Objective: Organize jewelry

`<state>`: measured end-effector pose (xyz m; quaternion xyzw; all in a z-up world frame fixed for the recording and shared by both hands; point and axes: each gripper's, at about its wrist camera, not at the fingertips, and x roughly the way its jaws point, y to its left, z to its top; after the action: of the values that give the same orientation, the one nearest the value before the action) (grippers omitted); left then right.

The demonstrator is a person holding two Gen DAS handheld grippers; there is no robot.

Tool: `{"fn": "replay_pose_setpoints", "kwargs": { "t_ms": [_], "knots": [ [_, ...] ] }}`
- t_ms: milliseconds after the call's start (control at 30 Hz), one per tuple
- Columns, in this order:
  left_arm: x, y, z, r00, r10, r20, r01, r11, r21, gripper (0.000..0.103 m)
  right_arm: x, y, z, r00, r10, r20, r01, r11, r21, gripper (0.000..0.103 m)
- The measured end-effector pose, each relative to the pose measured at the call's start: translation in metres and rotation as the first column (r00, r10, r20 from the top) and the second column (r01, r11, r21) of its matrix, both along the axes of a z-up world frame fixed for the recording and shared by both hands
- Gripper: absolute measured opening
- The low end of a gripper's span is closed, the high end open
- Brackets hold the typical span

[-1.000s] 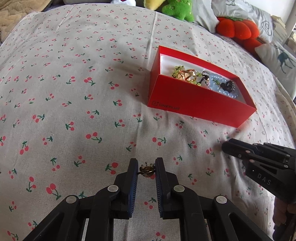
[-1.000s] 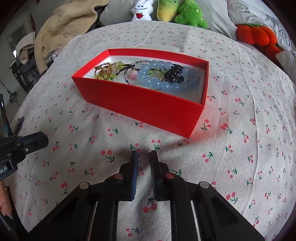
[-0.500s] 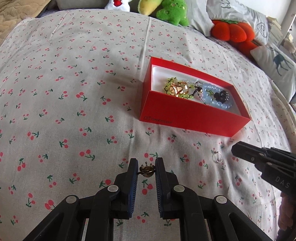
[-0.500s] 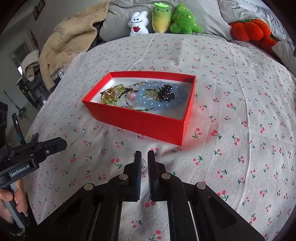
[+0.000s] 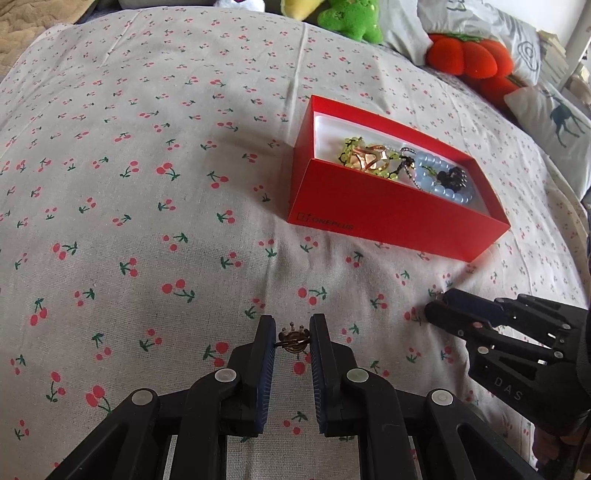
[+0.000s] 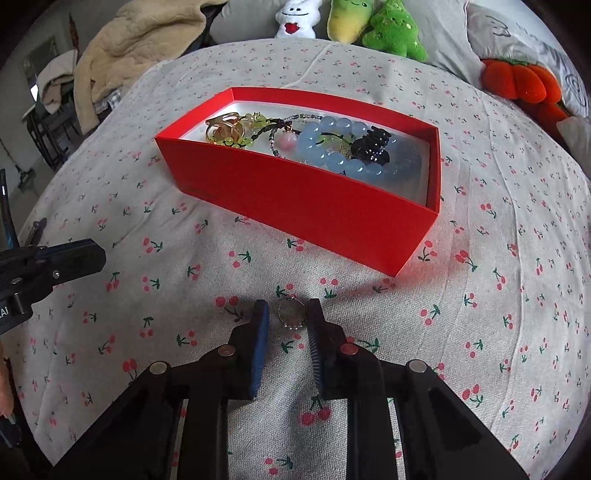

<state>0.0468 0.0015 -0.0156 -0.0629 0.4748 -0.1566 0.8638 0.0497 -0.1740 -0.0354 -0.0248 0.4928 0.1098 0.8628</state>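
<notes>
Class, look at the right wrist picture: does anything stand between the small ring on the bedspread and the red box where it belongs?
Nothing visible does. The ring lies between the right gripper pads; only bare bedspread separates it from the red box.

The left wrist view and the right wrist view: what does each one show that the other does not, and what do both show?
Only the left wrist view shows the left gripper closed on a small crown-shaped ring, and the brand print on the red box.

Only the right wrist view shows the silver ring lying on the cloth between the fingers of the right gripper, whose jaws have just been opening; the pads do not press it. It also shows a beige blanket and a white plush.

Both show the red box with the blue bead bracelet, the cherry-print cloth and the green plush.
</notes>
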Motion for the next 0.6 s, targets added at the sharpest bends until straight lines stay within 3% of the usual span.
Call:
{"fn": "replay_pose_setpoints", "kwargs": {
  "t_ms": [267,600],
  "knots": [
    [0.000,0.004,0.004,1.000,0.006,0.008,-0.006,1.000,0.002,0.013,-0.002,-0.003,0.009,1.000,-0.007,0.005,0.007,1.000,0.023,0.015],
    [0.018,-0.012,0.018,0.999,-0.021,0.037,0.021,1.000,-0.002,0.013,-0.002,-0.013,0.052,0.992,-0.062,0.106,0.052,0.995,0.090,0.015]
  ]
}}
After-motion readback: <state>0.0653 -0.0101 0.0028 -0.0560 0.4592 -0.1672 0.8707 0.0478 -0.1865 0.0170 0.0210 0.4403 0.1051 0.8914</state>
